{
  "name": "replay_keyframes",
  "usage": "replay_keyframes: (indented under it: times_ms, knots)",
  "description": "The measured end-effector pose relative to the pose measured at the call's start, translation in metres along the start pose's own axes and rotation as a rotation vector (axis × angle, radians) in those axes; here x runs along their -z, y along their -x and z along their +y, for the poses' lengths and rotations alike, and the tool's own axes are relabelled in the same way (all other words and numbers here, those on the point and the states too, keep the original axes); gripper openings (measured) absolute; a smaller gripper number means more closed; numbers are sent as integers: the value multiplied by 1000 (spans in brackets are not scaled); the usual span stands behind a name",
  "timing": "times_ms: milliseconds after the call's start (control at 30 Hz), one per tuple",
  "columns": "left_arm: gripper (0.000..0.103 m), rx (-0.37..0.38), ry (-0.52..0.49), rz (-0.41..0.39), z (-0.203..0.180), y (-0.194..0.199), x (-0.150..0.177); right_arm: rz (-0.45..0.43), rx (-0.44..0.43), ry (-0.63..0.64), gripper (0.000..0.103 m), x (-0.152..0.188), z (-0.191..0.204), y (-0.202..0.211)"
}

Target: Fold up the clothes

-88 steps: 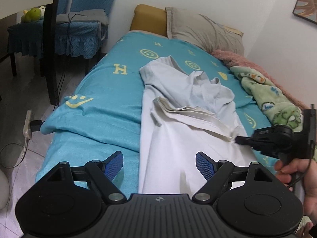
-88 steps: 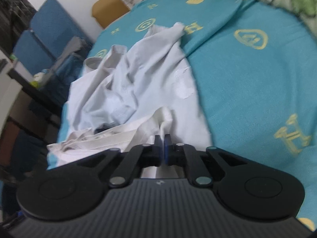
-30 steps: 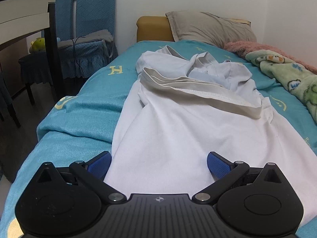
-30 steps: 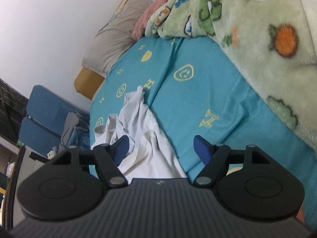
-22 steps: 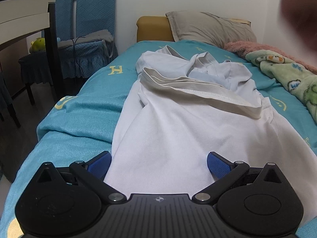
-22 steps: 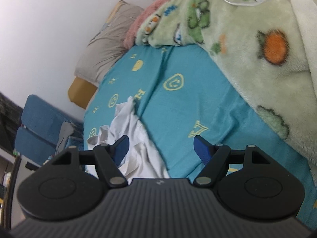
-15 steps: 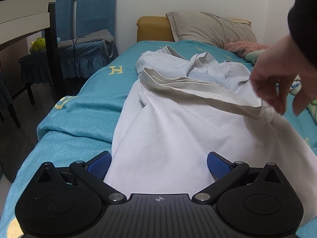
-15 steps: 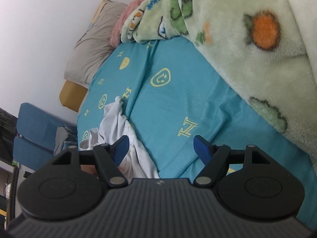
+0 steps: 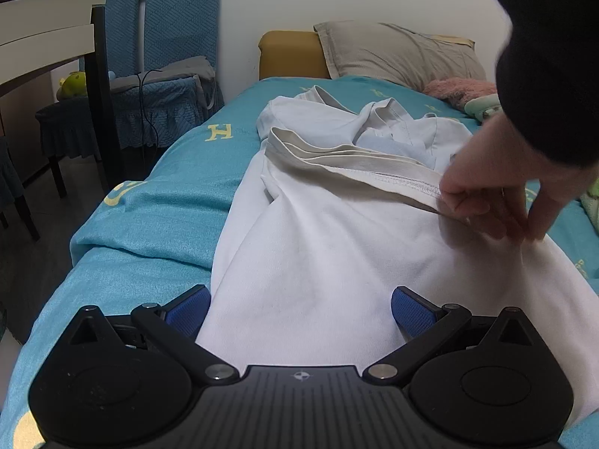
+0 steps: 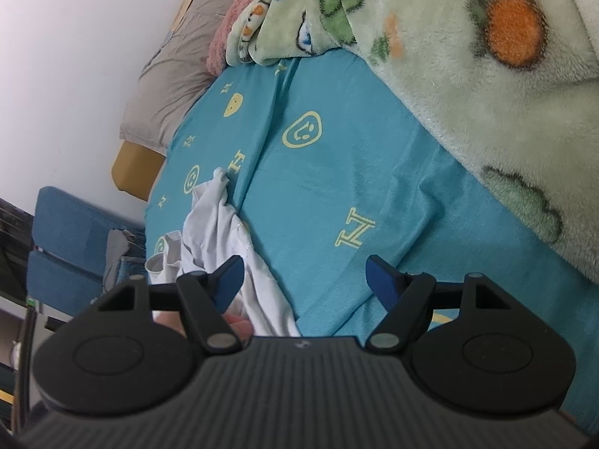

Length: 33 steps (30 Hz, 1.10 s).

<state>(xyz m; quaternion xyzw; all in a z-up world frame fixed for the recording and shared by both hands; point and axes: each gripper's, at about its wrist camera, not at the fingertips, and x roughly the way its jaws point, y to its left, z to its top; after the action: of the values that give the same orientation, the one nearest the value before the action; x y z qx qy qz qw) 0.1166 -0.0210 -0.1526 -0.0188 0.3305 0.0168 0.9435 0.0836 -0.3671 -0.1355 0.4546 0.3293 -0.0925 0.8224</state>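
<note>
A white shirt (image 9: 318, 247) lies lengthwise on the teal bed sheet (image 9: 168, 202), its grey-white hem band (image 9: 355, 166) folded across the middle. A person's bare hand (image 9: 498, 187) in a dark sleeve pinches the right end of that band. My left gripper (image 9: 299, 308) is open, low over the shirt's near end, with cloth between its blue pads but not pressed. My right gripper (image 10: 303, 278) is open over the sheet (image 10: 337, 187), tilted; the shirt (image 10: 221, 232) lies by its left finger, and part of a hand shows behind that finger.
A green fleece blanket (image 10: 468, 56) covers the bed's right side. A grey pillow (image 9: 397, 56) and yellow cushion (image 9: 292, 54) lie at the head. Blue-covered chairs (image 9: 164, 60) and a dark table leg (image 9: 105, 93) stand left of the bed.
A bare hand came in from the right and took hold of the shirt's hem band. The right gripper sank and rolled, still open. The left gripper stayed put.
</note>
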Motion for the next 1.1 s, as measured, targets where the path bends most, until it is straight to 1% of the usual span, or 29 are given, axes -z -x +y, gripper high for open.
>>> replay_keyframes:
  times_ms: [233,367,533,600,733,1100]
  knots:
    - [103,0,0,0,0,0,0,-15,55,55,75,7,5,-4]
    - [103,-2,1,0,-1,-1,0,-31,77,106,75,11,14,-3]
    - [103,-2,1,0,-2,0,0,-54,136,184,75,18,31,-4]
    - [103,-2,1,1,-2,0,0,-50,160,217,75,23,39,-6]
    - [103,-1,0,1,-1,0,0,-17,161,257,74,34,57,-11]
    - [103,-1,-4,-2,-1,-1,0,56,187,166,74,46,76,-34]
